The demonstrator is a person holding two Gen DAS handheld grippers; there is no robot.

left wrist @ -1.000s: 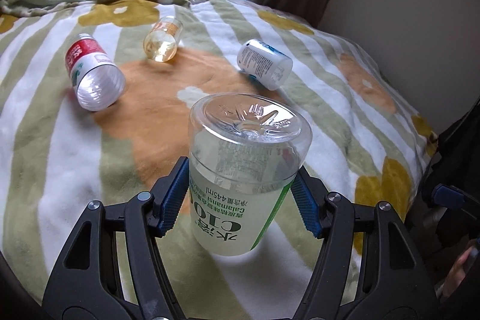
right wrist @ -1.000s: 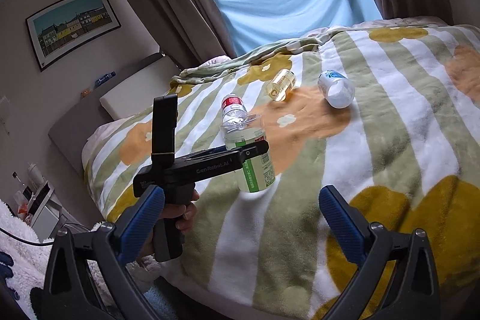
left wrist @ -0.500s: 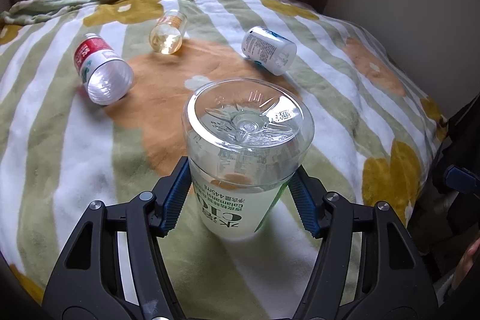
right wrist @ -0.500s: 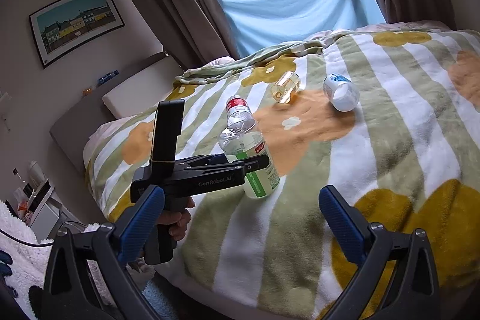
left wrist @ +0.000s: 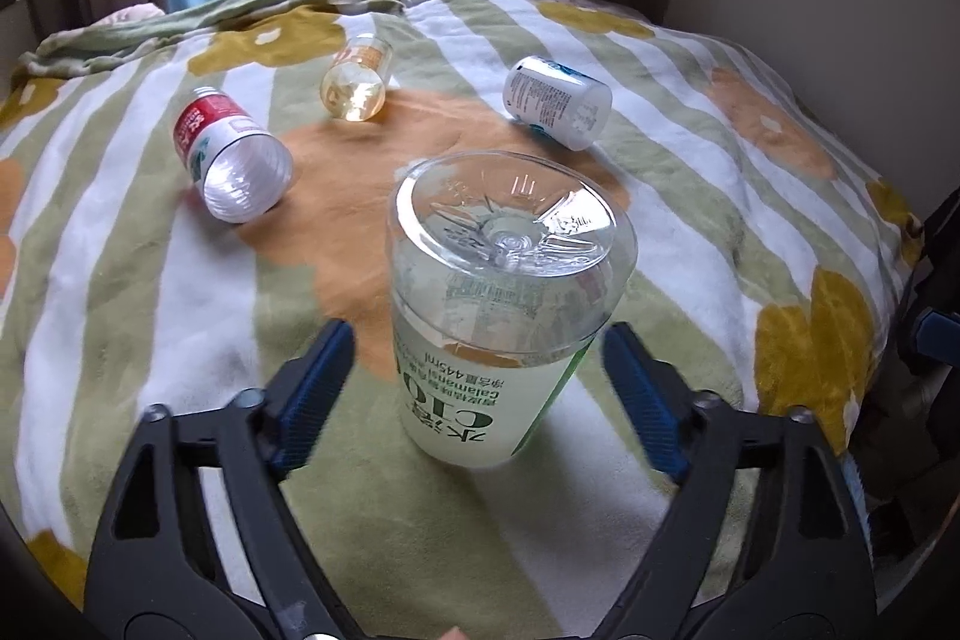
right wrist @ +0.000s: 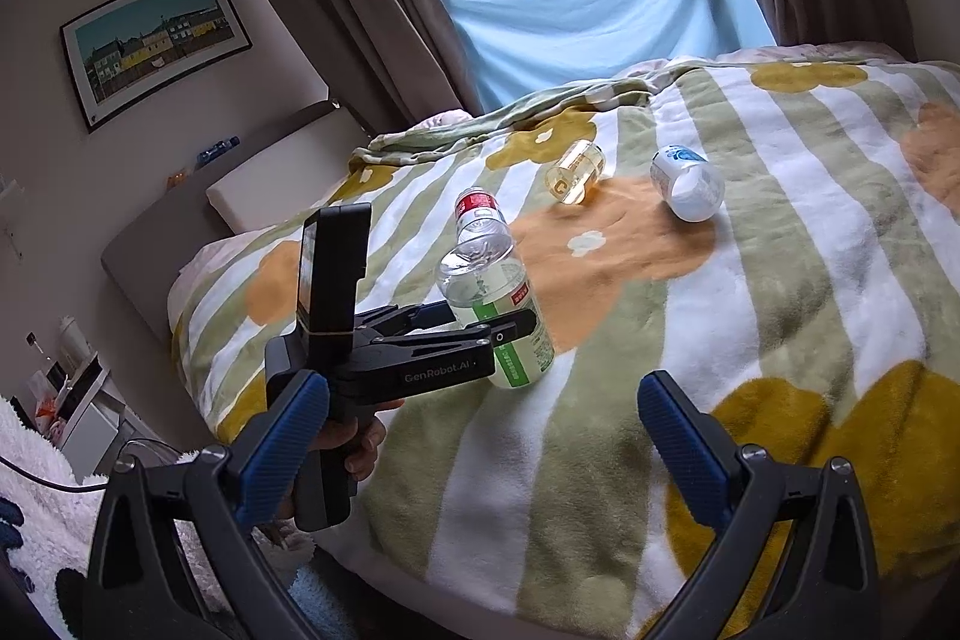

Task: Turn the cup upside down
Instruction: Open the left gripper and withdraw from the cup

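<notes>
**Q:** Where does the clear plastic cup with the green printed label (left wrist: 498, 334) stand, and why?

**A:** It rests inverted on the striped floral blanket (left wrist: 138, 292), base uppermost, between the jaws of the left gripper (left wrist: 480, 382). The blue pads stand apart from its wall on both sides, so the blanket alone bears it; the flip appears complete.

**Q:** What differs from half a second ago?

**A:** Then the pads clasped the cup; now the jaws are wide. The right gripper (right wrist: 480, 436) remains wide and empty, well short of the cup. Beyond the jaws lie a red-labelled clear cup (left wrist: 231, 157), an amber cup (left wrist: 357, 88) and a white one (left wrist: 558, 100).
</notes>
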